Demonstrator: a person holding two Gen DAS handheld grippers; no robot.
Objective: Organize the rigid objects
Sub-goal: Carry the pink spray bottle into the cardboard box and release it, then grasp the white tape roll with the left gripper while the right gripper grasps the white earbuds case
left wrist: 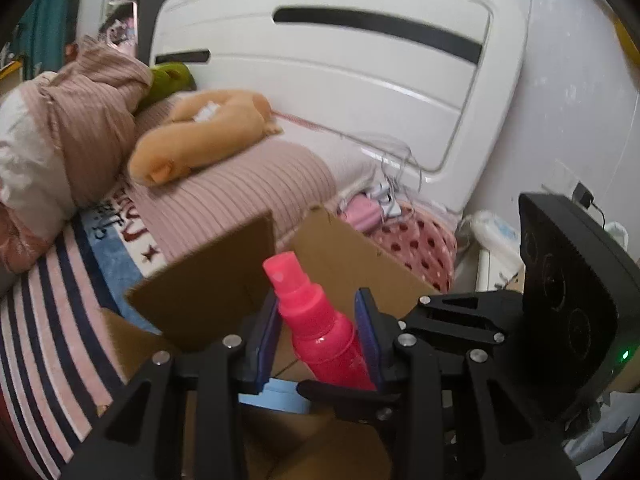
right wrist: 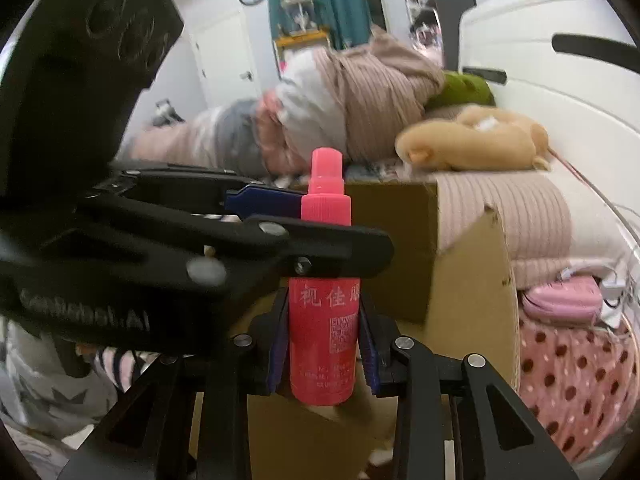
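Above the open cardboard box (right wrist: pixel 404 248), both the right gripper (right wrist: pixel 323 344) and left gripper (left wrist: pixel 316 332) clamp the pink spray bottle (right wrist: pixel 324 320), upright. One should probably let go before the other lowers it inside the box.

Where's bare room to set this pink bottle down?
Inside the cardboard box, the brown floor behind the pink spray bottle looks bare. Beside it the bed is crowded: orange plush on the pillow, pink pouch on the dotted blanket.
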